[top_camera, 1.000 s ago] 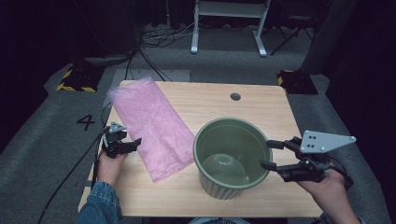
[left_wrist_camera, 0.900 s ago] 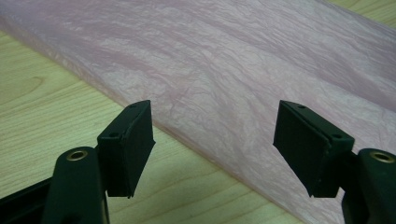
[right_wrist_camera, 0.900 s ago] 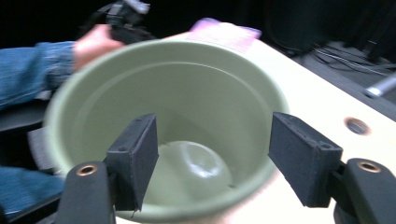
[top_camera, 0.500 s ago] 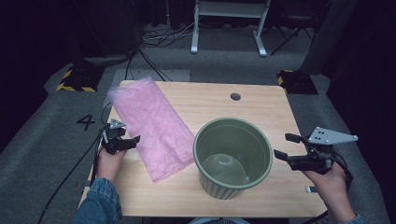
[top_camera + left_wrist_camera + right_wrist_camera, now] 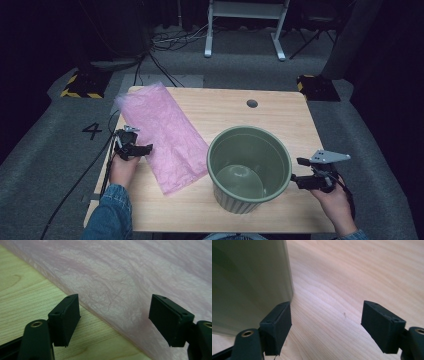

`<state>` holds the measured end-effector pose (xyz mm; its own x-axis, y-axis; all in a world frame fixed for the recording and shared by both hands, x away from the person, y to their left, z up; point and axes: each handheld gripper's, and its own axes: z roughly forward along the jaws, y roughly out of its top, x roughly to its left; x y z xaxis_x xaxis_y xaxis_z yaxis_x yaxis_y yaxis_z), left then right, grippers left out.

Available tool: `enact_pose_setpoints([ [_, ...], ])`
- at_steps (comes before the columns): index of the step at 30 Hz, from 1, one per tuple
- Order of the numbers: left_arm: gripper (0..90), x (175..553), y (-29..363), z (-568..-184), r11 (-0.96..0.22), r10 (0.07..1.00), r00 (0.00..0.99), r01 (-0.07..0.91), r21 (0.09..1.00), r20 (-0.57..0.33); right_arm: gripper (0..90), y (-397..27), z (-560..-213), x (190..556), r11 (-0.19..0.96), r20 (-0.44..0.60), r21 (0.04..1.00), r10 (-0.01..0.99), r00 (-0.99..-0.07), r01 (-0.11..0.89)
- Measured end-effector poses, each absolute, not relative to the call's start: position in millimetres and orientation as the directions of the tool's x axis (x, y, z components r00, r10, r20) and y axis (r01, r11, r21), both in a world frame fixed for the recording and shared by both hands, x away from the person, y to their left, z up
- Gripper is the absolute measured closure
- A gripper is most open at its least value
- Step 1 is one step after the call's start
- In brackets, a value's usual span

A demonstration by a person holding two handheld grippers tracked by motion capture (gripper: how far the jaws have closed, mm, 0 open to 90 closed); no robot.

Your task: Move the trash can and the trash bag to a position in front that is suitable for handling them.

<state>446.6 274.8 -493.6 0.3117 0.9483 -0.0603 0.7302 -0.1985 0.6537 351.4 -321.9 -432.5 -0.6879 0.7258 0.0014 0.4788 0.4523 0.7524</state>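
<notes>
**Now lining up on the pink bag beside the bin**

Right now my work centres on the pink plastic bag (image 5: pixel 162 137), which lies flat on the wooden table (image 5: pixel 280 115), running from about ten o'clock down toward the table's middle, its near corner just beside the green bin (image 5: pixel 249 167). The bin stands upright and empty at about five o'clock on the tabletop.

My left gripper (image 5: pixel 135 149) sits at the bag's left edge, at nine o'clock from the bin. Its jaws have just been opening and now stand wide apart; in the left gripper view the bag's crinkled edge (image 5: pixel 110 307) runs between them, unpinched.

My right gripper (image 5: pixel 300 172) is low at three o'clock from the bin, jaws apart with bare wood between them, the bin's wall (image 5: pixel 249 277) just beside one jaw.

To do this well, I judge I should slide the lower left jaw under the film's edge, close on one layer only, and lift gently so the thin plastic doesn't tear or drag. The right should steady the bin without tipping it.
</notes>
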Motion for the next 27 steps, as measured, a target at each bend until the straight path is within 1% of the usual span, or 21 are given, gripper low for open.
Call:
enact_pose_setpoints([
  [2, 22.4, 449, 274, -494, -0.192, 0.951, 0.304, 0.732, 0.653, -0.062, 24.1, -319, -441, 355, 0.462, -0.003, 0.738, 0.731, -0.682, 0.492],
  [5, 21.3, 449, 269, -495, -0.228, 0.951, 0.310, 0.727, 0.648, -0.013, 23.4, -314, -451, 359, 0.485, -0.029, 0.714, 0.741, -0.671, 0.505],
  [9, 21.4, 448, 265, -496, -0.219, 0.953, 0.303, 0.722, 0.656, -0.015, 23.4, -311, -463, 365, 0.489, -0.030, 0.689, 0.756, -0.653, 0.535],
  [10, 24.5, 446, 263, -495, -0.227, 0.949, 0.314, 0.715, 0.661, -0.013, 23.3, -308, -470, 369, 0.494, -0.032, 0.667, 0.767, -0.641, 0.558],
  [14, 41.9, 442, 255, -494, -0.258, 0.934, 0.358, 0.689, 0.677, -0.010, 22.5, -305, -486, 374, 0.515, -0.053, 0.634, 0.773, -0.632, 0.577],
  [15, 45.7, 441, 253, -494, -0.258, 0.932, 0.363, 0.687, 0.680, -0.013, 20.3, -305, -488, 374, 0.516, -0.056, 0.629, 0.776, -0.628, 0.581],
  [17, 54.2, 438, 249, -495, -0.271, 0.923, 0.384, 0.668, 0.693, -0.010, 19.7, -307, -491, 375, 0.489, -0.026, 0.640, 0.785, -0.619, 0.593],
  [20, 71.9, 435, 244, -496, -0.281, 0.915, 0.404, 0.651, 0.705, -0.008, 19.0, -310, -494, 376, 0.469, -0.010, 0.657, 0.788, -0.615, 0.591],
  [22, 80.8, 434, 242, -497, -0.291, 0.910, 0.414, 0.641, 0.710, -0.001, 15.8, -311, -495, 376, 0.467, -0.012, 0.664, 0.788, -0.616, 0.584],
  [23, 86.9, 434, 242, -498, -0.288, 0.909, 0.417, 0.637, 0.715, -0.005, 13.9, -312, -496, 377, 0.463, -0.012, 0.671, 0.788, -0.615, 0.580],
  [24, 88.5, 433, 243, -498, -0.279, 0.905, 0.424, 0.634, 0.721, -0.022, 13.0, -313, -497, 377, 0.459, -0.010, 0.676, 0.788, -0.615, 0.577],
  [25, 88.9, 434, 246, -499, -0.259, 0.901, 0.431, 0.633, 0.729, -0.054, 12.3, -314, -498, 377, 0.458, -0.010, 0.682, 0.786, -0.618, 0.571],
  [27, 89.5, 433, 250, -501, -0.239, 0.895, 0.437, 0.633, 0.737, -0.085, 10.8, -316, -501, 376, 0.454, -0.011, 0.699, 0.779, -0.627, 0.552],
])
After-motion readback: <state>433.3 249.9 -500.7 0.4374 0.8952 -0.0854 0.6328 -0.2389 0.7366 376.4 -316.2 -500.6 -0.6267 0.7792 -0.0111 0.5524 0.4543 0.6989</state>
